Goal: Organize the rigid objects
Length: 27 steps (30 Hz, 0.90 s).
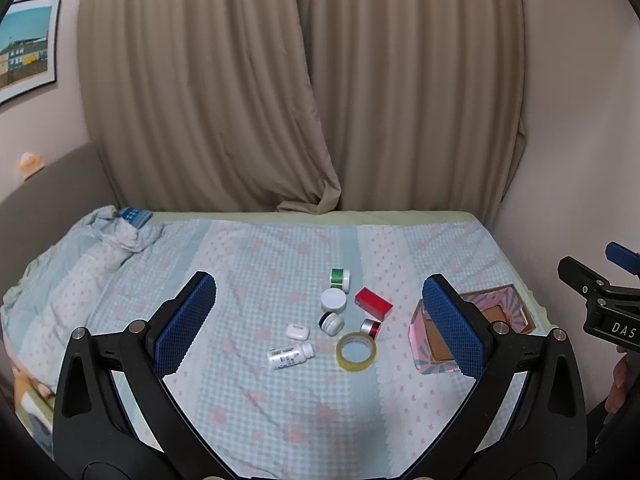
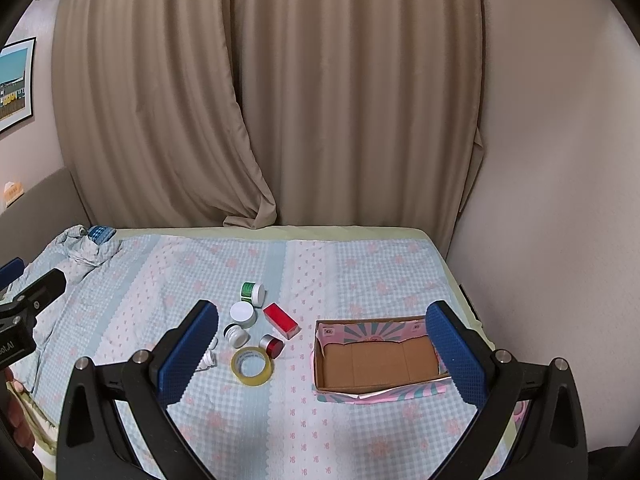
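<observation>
Small objects lie grouped on the bed: a red box (image 1: 373, 303) (image 2: 281, 321), a yellow tape roll (image 1: 356, 351) (image 2: 252, 366), a white-lidded jar (image 1: 333, 300) (image 2: 242, 314), a green-labelled jar (image 1: 340, 279) (image 2: 252, 292), a small black-and-white jar (image 1: 331, 323) (image 2: 235, 335), a red-and-silver cap (image 1: 371, 328) (image 2: 272, 345), a white earbud case (image 1: 297, 332) and a lying white pill bottle (image 1: 291, 356). An open pink cardboard box (image 2: 378, 360) (image 1: 500, 312) sits to their right. My left gripper (image 1: 320, 324) and right gripper (image 2: 322, 352) are open, empty, above the bed's near side.
A crumpled blanket (image 1: 80, 272) lies at the bed's left. Beige curtains (image 1: 300, 100) hang behind the bed, a wall (image 2: 560, 200) runs along its right edge. The right gripper's body (image 1: 600, 300) shows at the left wrist view's right edge.
</observation>
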{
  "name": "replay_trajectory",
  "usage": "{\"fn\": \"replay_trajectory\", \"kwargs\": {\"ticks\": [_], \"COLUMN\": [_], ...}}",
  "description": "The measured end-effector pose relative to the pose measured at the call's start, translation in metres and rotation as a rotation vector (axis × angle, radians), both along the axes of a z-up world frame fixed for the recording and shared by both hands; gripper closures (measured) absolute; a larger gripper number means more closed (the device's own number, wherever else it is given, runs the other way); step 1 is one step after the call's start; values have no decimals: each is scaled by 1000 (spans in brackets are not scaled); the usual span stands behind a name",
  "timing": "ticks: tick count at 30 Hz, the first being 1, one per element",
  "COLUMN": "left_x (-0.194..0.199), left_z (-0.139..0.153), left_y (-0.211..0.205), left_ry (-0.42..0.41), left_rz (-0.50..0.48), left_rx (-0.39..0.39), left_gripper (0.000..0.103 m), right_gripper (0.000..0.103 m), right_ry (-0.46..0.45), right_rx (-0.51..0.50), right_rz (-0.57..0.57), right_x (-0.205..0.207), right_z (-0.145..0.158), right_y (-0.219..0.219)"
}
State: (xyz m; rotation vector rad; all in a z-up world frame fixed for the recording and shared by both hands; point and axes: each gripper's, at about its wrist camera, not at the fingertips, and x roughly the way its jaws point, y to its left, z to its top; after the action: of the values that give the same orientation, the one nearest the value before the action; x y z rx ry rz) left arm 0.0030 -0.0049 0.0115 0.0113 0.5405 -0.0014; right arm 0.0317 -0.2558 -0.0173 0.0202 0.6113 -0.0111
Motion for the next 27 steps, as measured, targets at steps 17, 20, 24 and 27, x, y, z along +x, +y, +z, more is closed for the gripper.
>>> {"fn": "replay_trajectory", "kwargs": {"ticks": [17,20,24,27], "left_x": [-1,-2,-2,-2], "left_z": [4,4,4,4], "left_y": [1,1,1,1], "left_ry": [-9,-10,-11,-11], "left_rz": [-2,-3,-3,-3], "left_rx": [-6,-7,-7,-7], "left_gripper": [1,1,1,1], "right_gripper": [0,0,0,0], "right_ry": [-7,-8,-10,-10], "right_rx": [-2,-2,-2,-1], "right_rz": [0,-2,-4,-3], "right_x": [0,-1,-1,-1], "right_z": [-2,-3,-3,-3], "right_y": [1,2,3,2]}}
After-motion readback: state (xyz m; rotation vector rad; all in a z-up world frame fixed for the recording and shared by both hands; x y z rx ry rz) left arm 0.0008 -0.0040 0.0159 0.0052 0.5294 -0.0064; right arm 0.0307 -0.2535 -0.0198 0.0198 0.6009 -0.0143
